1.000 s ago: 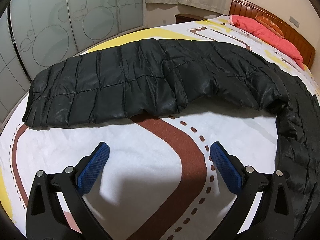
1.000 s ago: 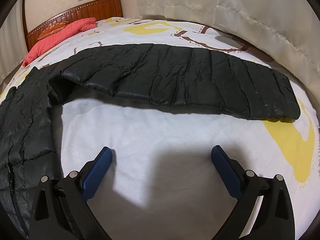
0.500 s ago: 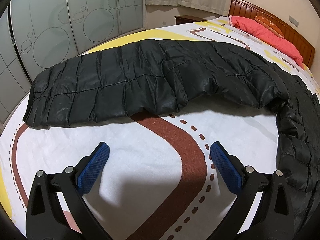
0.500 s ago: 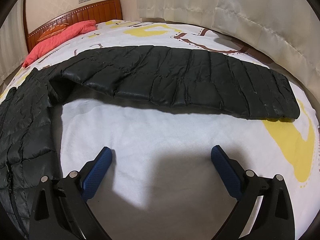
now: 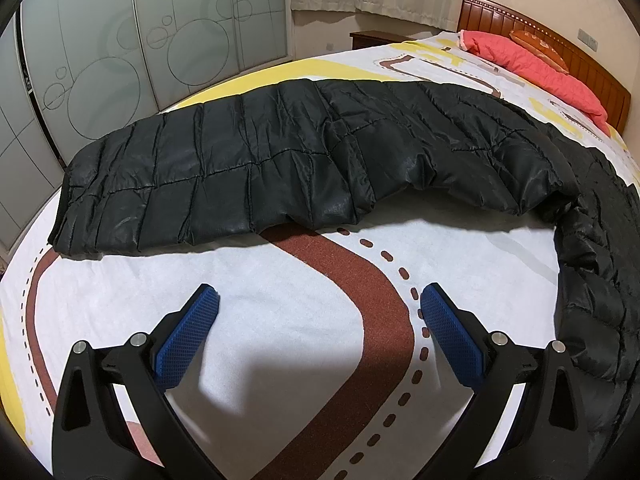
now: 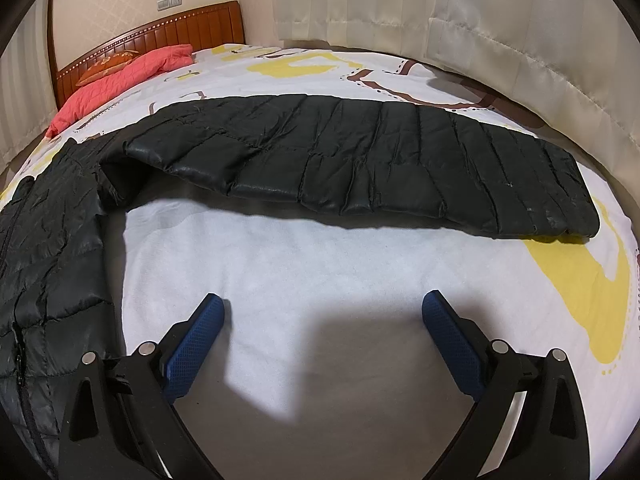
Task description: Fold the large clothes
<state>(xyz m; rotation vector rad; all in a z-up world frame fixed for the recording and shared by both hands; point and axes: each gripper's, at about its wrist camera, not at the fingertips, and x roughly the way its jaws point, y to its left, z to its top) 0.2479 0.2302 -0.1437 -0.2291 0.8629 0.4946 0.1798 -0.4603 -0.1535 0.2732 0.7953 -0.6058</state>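
The black quilted down jacket (image 5: pixel 280 160) lay spread flat on the bed's printed bedsheet (image 5: pixel 304 320), both sleeves stretched straight out to the sides, which looked like the starting layout for a fold: with the sleeves fully extended, each one could be taken near its cuff and brought in over the body. In the left wrist view the left sleeve ran across the frame with its cuff (image 5: pixel 68 216) at the far left, while the jacket's body (image 5: pixel 600 272) dropped away at the right edge. In the right wrist view the right sleeve (image 6: pixel 380 160) crossed the frame to its cuff (image 6: pixel 576 208) at the right, and the body with its zip (image 6: pixel 20 344) sat at the left.

The left gripper (image 5: pixel 319 298) hovered over bare sheet just short of its sleeve, jaws spread wide and holding nothing. The right gripper (image 6: pixel 323 306) was likewise spread and empty, near its sleeve but not touching it. Judging by this mirrored stance, each hand was set to take its own sleeve, and no fold had yet been made.

A pink quilt (image 5: pixel 536 64) lay against the wooden headboard (image 6: pixel 160 36), well apart from the jacket. No brand, label or readable writing showed on the jacket or sheet
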